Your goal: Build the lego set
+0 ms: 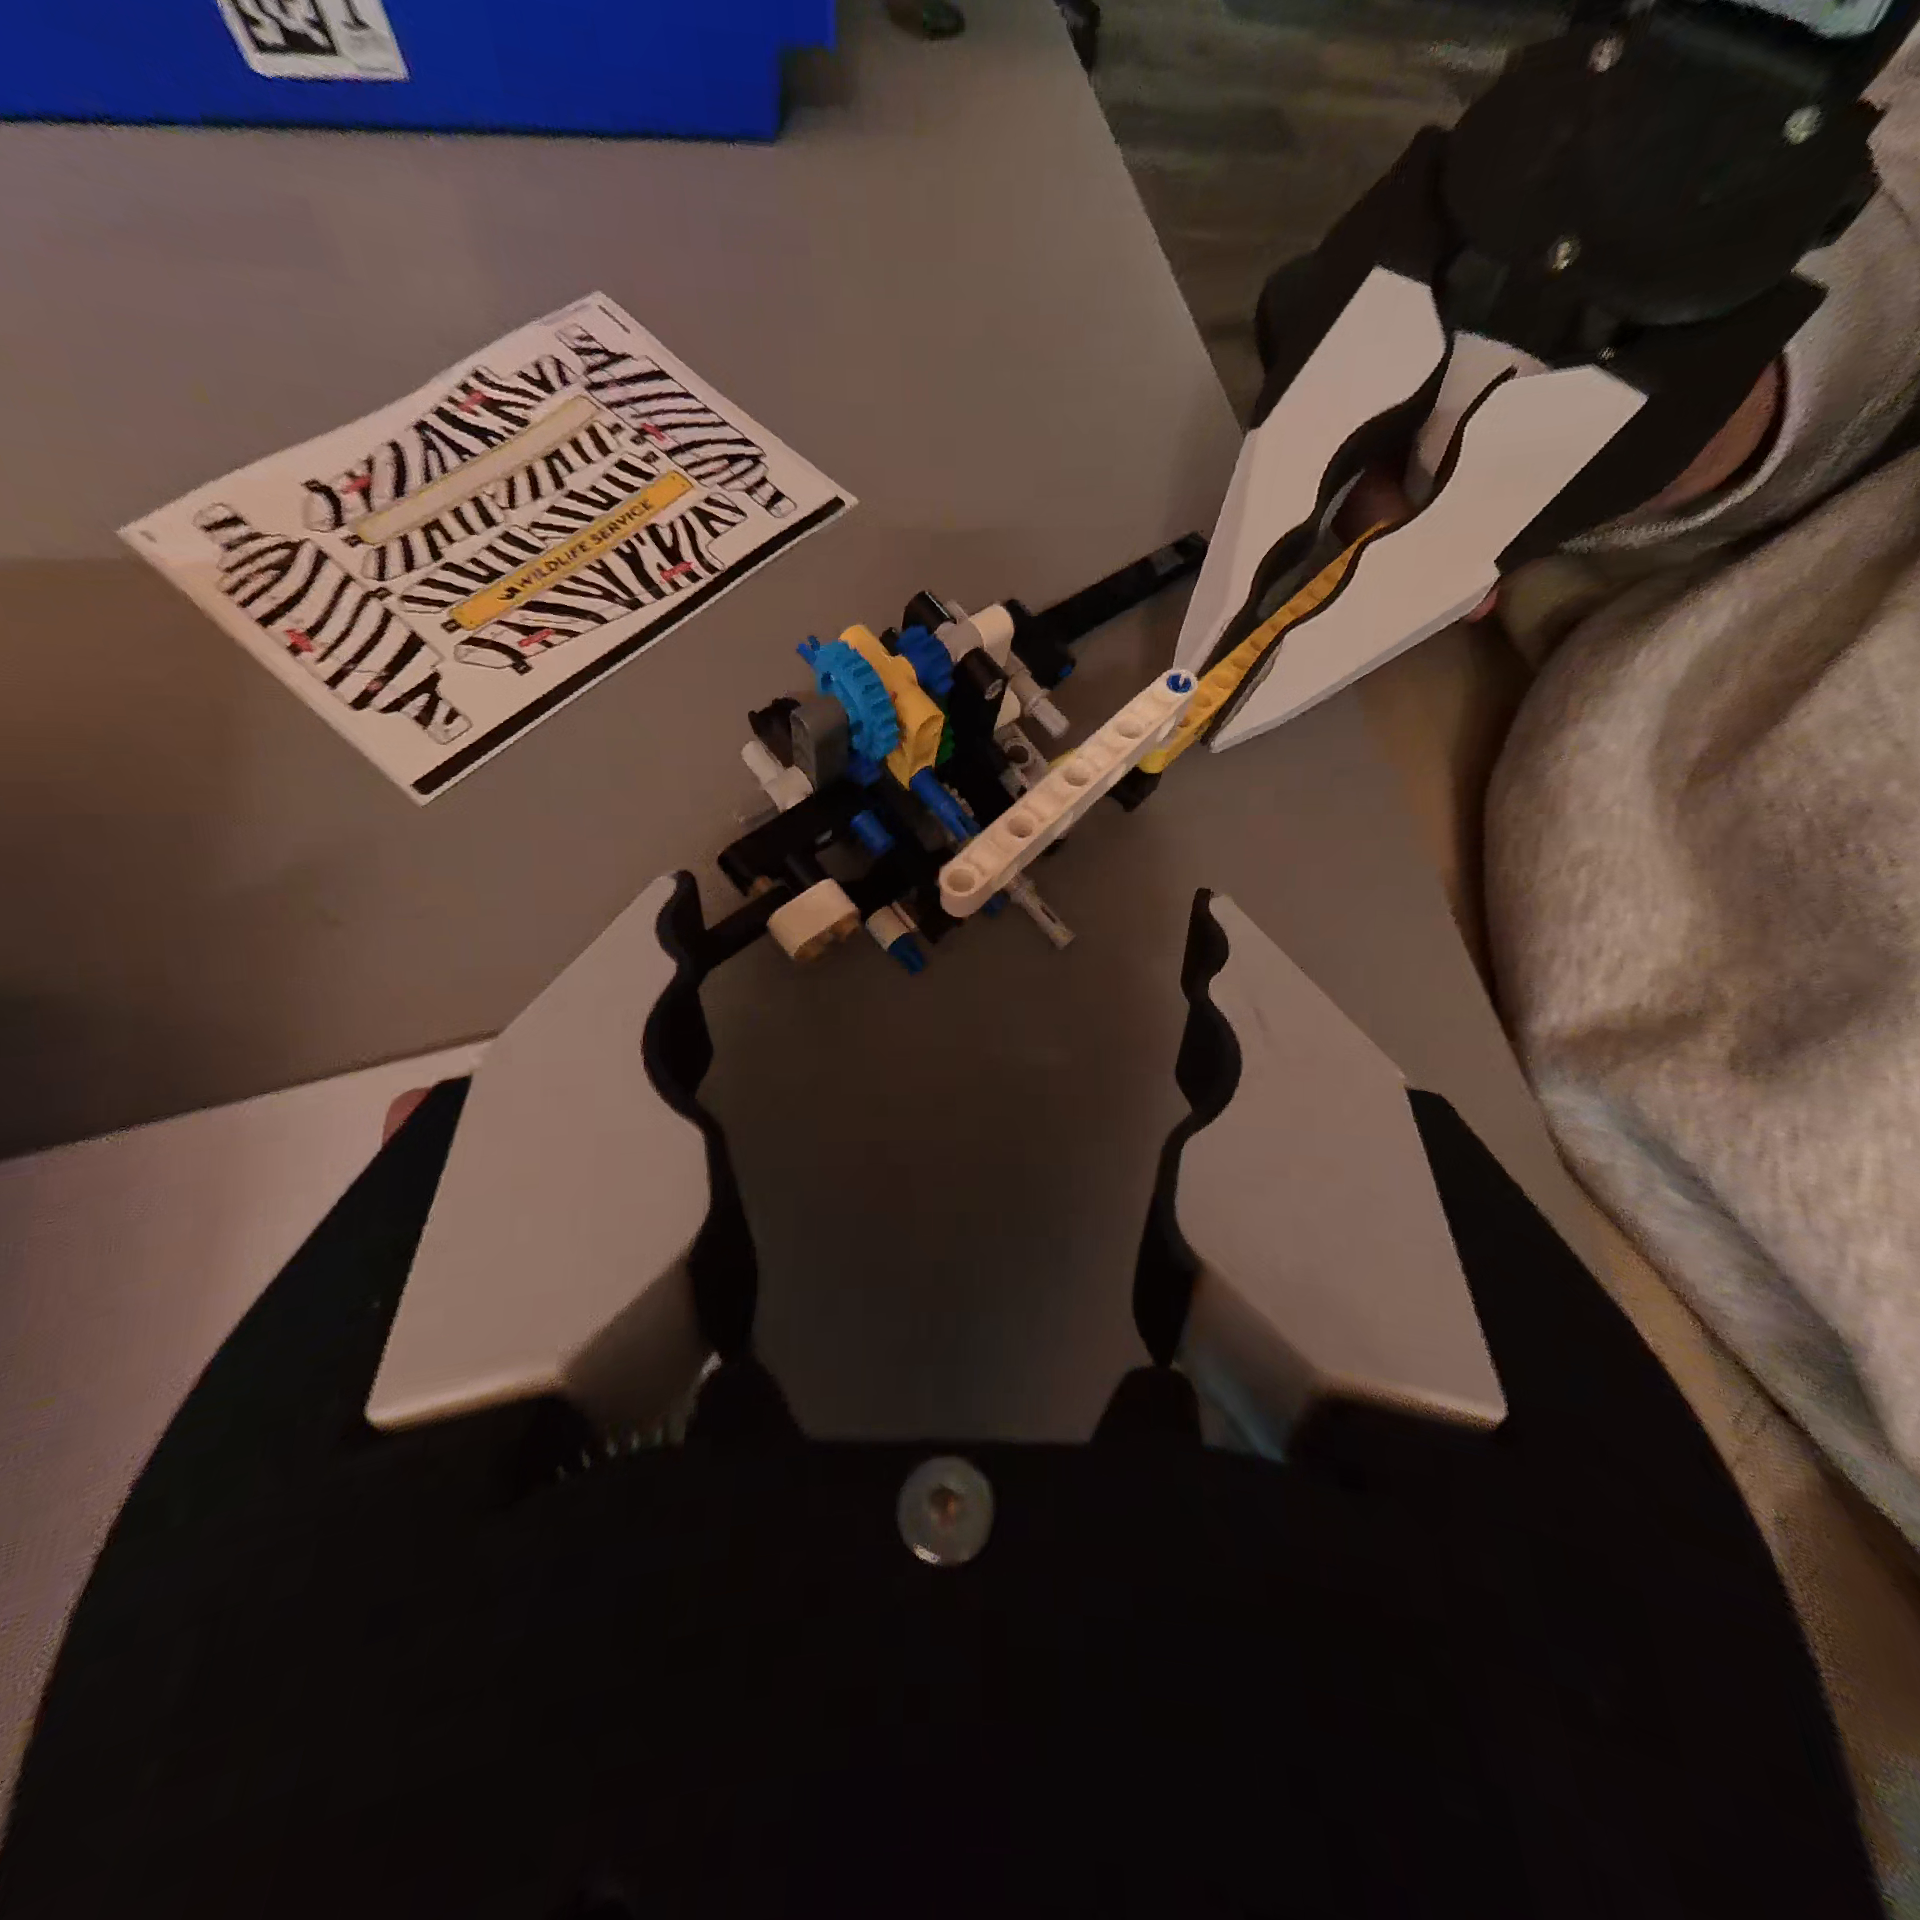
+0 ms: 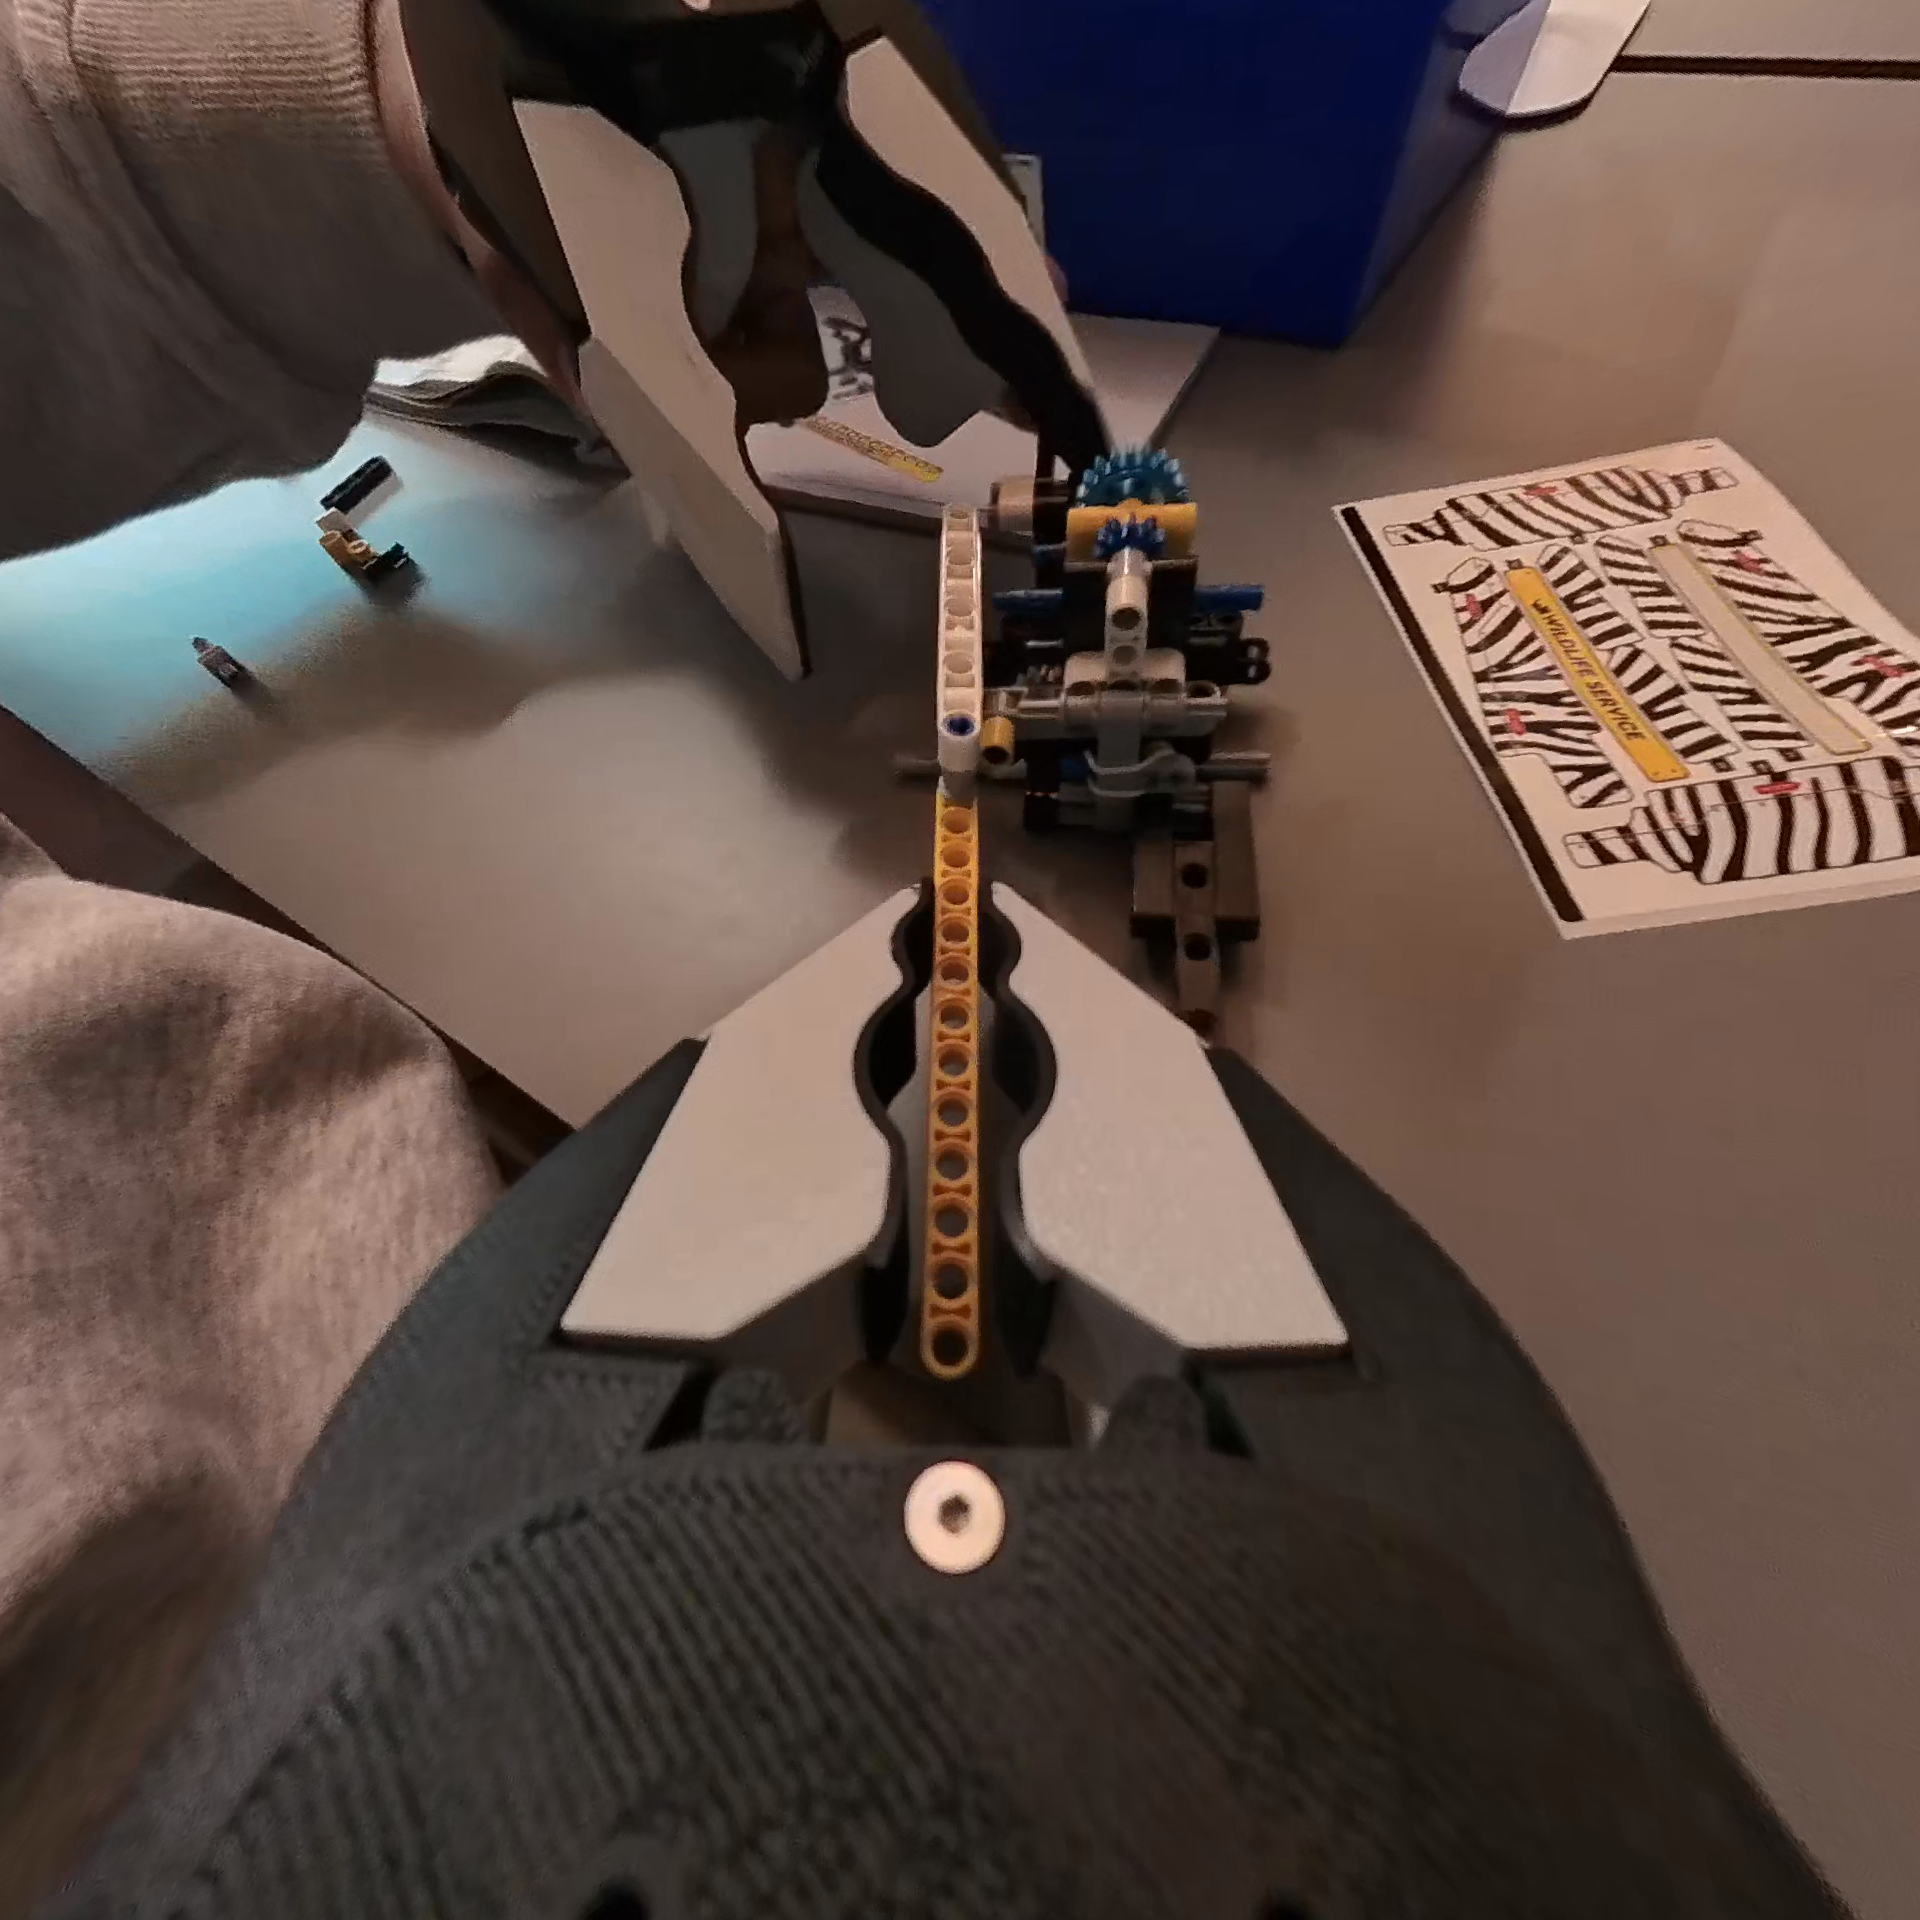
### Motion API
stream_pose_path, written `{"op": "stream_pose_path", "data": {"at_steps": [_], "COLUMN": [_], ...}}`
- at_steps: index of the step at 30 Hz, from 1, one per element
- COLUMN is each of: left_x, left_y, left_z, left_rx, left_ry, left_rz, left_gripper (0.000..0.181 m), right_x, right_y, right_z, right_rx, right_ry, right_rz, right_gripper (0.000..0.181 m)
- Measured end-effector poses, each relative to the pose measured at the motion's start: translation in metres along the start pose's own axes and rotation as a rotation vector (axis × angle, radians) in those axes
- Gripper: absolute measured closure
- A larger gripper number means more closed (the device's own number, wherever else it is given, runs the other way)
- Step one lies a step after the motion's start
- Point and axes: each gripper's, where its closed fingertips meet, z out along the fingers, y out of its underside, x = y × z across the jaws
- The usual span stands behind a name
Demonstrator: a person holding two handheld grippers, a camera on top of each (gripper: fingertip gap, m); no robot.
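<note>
A partly built lego assembly (image 1: 894,769) with black frame, blue gears and a yellow block stands on the grey table (image 1: 935,312). My right gripper (image 2: 958,899) is shut on a long yellow beam (image 2: 954,1122). A white beam (image 2: 958,613) is joined to the yellow beam's far end and lies along the left side of the assembly (image 2: 1122,665). In the left wrist view the right gripper (image 1: 1195,717) comes in from the upper right with the white beam (image 1: 1070,790) over the assembly. My left gripper (image 1: 940,935) is open and empty, just short of the assembly; it shows in the right wrist view (image 2: 925,530) too.
A zebra-striped sticker sheet (image 1: 488,540) lies left of the assembly, also seen in the right wrist view (image 2: 1662,675). A blue box (image 1: 416,62) stands at the table's far side. Small loose parts (image 2: 358,530) and an instruction booklet (image 2: 883,457) lie beyond. A person's grey sleeve (image 1: 1714,935) is close by.
</note>
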Motion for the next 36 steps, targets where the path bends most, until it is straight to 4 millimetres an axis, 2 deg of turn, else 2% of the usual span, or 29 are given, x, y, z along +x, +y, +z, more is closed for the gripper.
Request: {"op": "stream_pose_path", "data": {"at_steps": [2,5,8,10,14,19,22,27,32,36], "left_x": [-0.001,0.002,0.024,0.041,0.066,0.079,0.081,0.085,0.086,0.084], "left_y": [-0.004,-0.016,-0.02,-0.012,-0.002,-0.006,-0.005,-0.005,-0.004,-0.003], "left_z": [-0.017,-0.059,-0.095,-0.103,-0.099,-0.092,-0.09,-0.094,-0.087,-0.082], "left_rx": [0.047,0.207,0.424,0.518,0.644,0.724,0.724,0.756,0.723,0.711], "left_ry": [-0.06,-0.177,-0.241,-0.282,-0.296,-0.172,-0.15,-0.138,-0.154,-0.166], "left_rz": [-0.034,-0.123,-0.233,-0.283,-0.363,-0.415,-0.407,-0.417,-0.398,-0.389], "left_gripper": [0.09,0.091,0.101,0.105,0.104,0.105,0.105,0.106,0.105,0.108], "right_x": [-0.002,-0.009,-0.013,-0.014,-0.018,-0.02,-0.019,-0.025,-0.033,-0.028], "right_y": [-0.001,-0.003,-0.005,-0.008,-0.007,-0.007,-0.008,-0.007,-0.002,-0.001], "right_z": [-0.001,-0.003,-0.008,-0.01,-0.01,-0.012,-0.012,-0.002,0.002,0.0], "right_rx": [-0.002,-0.011,-0.014,-0.009,-0.009,-0.037,-0.022,0.007,-0.009,-0.011], "right_ry": [-0.02,-0.088,-0.147,-0.164,-0.196,-0.201,-0.18,-0.16,-0.138,-0.093], "right_rz": [-0.008,-0.012,-0.03,-0.042,-0.043,-0.08,-0.138,-0.122,-0.18,-0.205], "right_gripper": [0.176,0.176,0.176,0.176,0.176,0.176,0.176,0.176,0.175,0.175]}}
